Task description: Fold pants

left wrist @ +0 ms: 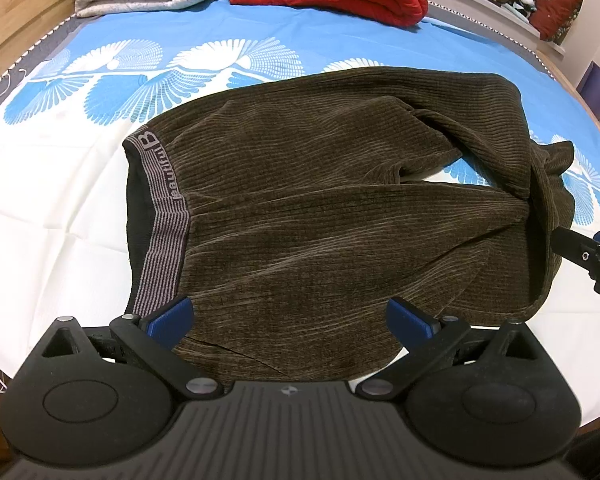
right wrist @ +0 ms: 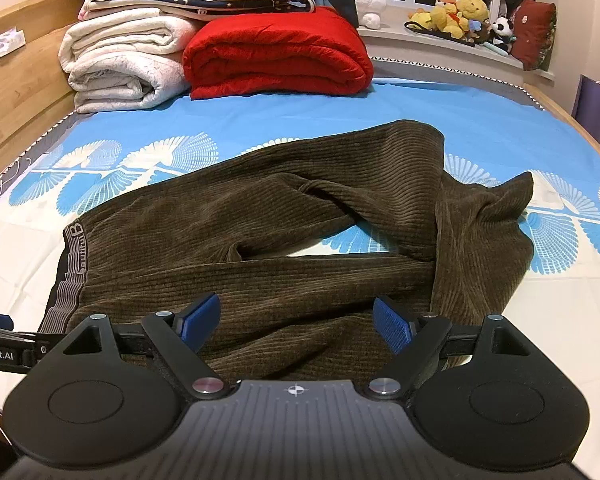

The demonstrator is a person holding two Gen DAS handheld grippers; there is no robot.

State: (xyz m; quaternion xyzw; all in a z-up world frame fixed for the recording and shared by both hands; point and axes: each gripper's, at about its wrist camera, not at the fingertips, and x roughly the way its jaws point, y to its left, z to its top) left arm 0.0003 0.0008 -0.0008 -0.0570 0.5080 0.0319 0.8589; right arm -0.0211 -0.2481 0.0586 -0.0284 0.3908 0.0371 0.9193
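Note:
Brown corduroy pants (left wrist: pixel 320 200) lie on the bed, with the striped grey waistband (left wrist: pixel 162 224) at the left and the legs bent back on themselves at the right. In the left wrist view my left gripper (left wrist: pixel 290 318) hangs open over the near edge of the pants, nothing between its blue pads (left wrist: pixel 172 316). In the right wrist view the same pants (right wrist: pixel 280 248) spread ahead, waistband (right wrist: pixel 66 280) at the left. My right gripper (right wrist: pixel 296 322) stands open above the near leg, its pads (right wrist: pixel 392 324) apart from the cloth.
The bed sheet (left wrist: pixel 260 24) is blue with white fan patterns. A folded white quilt (right wrist: pixel 116 64) and a red quilt (right wrist: pixel 280 52) are stacked at the far end. Plush toys (right wrist: pixel 460 12) sit on the sill behind. A wooden bed frame (right wrist: pixel 20 80) runs along the left.

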